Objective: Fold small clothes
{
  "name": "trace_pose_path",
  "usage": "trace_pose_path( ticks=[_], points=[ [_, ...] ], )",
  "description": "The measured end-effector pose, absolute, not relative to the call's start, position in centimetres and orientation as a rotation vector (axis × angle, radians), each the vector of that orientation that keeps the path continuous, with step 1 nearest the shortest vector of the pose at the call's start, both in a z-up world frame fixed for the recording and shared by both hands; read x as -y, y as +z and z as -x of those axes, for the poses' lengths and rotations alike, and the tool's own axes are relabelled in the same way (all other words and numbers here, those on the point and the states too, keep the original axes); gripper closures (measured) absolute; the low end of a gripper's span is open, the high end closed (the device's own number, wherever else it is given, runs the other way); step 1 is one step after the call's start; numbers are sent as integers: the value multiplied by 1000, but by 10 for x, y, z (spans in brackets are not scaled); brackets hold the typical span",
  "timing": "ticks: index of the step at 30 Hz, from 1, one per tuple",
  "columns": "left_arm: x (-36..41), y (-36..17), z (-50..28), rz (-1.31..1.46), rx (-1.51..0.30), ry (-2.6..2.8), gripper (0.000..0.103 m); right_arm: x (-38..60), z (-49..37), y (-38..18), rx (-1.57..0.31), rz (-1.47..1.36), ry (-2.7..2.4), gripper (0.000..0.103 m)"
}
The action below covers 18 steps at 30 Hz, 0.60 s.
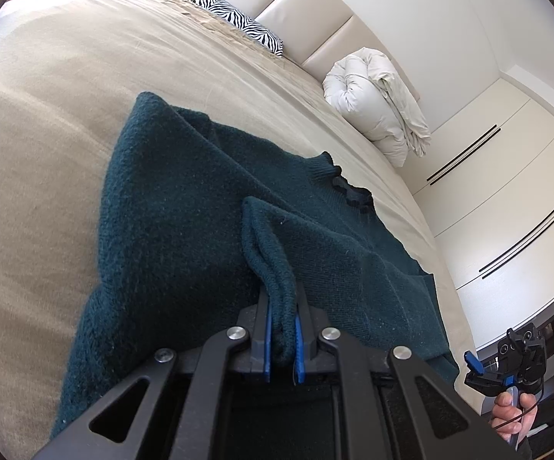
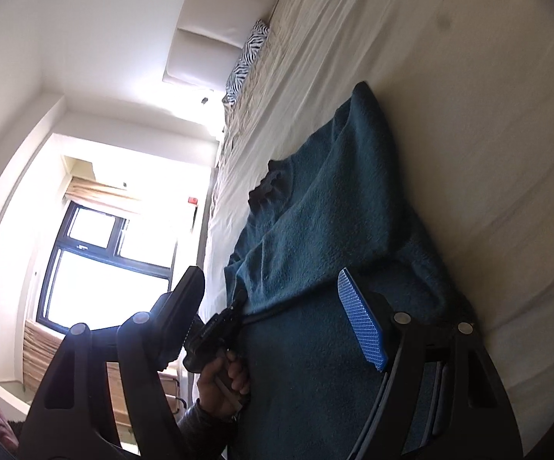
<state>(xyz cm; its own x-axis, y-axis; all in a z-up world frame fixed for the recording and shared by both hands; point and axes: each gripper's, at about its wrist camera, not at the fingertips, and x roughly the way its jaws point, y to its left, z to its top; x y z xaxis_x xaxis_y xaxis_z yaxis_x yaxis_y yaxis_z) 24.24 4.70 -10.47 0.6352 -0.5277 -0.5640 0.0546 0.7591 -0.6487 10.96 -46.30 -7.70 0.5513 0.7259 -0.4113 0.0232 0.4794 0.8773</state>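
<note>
The left tool [image 1: 281, 339] is clenched on a bunched fold of the dark teal knit sweater [image 1: 184, 222], a ribbed edge that stands up between its blue pads [image 1: 265, 329]. From that pinch the sweater spreads away over the beige bed [image 1: 46, 115], its long axis running from the tool toward the dark frilled collar [image 1: 349, 188], which points at the padded headboard [image 1: 315, 11]. The right tool [image 2: 273, 318] is released, its jaws standing wide with nothing pressed between them; it hangs off the bed's edge, beside the sweater's near end. So the left hand [image 2: 223, 379] is the nearer; the right must, I judge, reach across to a free corner.
</note>
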Motion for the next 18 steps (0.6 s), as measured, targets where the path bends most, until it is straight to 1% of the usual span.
trace_pose_path(
  ticks=[4, 8, 11, 13, 15, 17, 18],
  points=[
    [-48, -106, -244, 639, -822, -363, 90, 447, -117, -106, -974, -982, 395, 31],
    [-49, -107, -244, 642, -829, -361, 90, 466, -113, -112, -892, -1043, 340, 35],
    [-50, -101, -245, 643, -868, -363, 89, 486, -98, -104, -821, -1052, 232, 33],
    [-57, -89, -235, 677, -909, -335, 80, 499, -83, -101, -788, -1087, 168, 33],
    [-73, -73, -209, 768, -877, -345, 45, 505, -63, -96, -758, -1108, 166, 33],
    [-90, -51, -171, 764, -788, -321, 35, 504, -40, -91, -745, -1104, 169, 32],
    [-98, -43, -154, 740, -763, -298, 34, 503, -27, -89, -745, -1102, 175, 32]
  ],
)
